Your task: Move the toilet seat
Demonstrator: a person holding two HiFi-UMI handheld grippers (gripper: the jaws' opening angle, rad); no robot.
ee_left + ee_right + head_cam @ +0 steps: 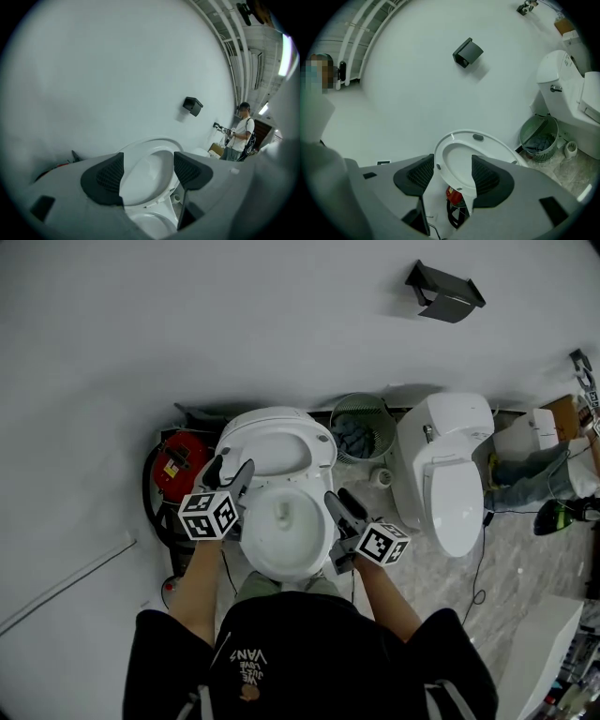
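Note:
The white toilet seat (323, 448) stands raised against the wall above the open bowl (286, 545). My left gripper (231, 468) is at the seat's left side. My right gripper (337, 495) is at the bowl's right rim. In the left gripper view the jaws (147, 173) are open, and the seat (157, 142) and bowl (150, 227) lie beyond the gap. In the right gripper view the jaws (452, 171) are also open. Both pad faces show bare there, and the seat's underside (487, 140) with its grey bumpers stands behind them.
A red appliance (178, 465) with a black hose sits left of the toilet. A green basket (361, 427) and a second toilet (450, 474) stand to the right. A black holder (445, 292) hangs on the wall. A person (241, 133) stands at the far right.

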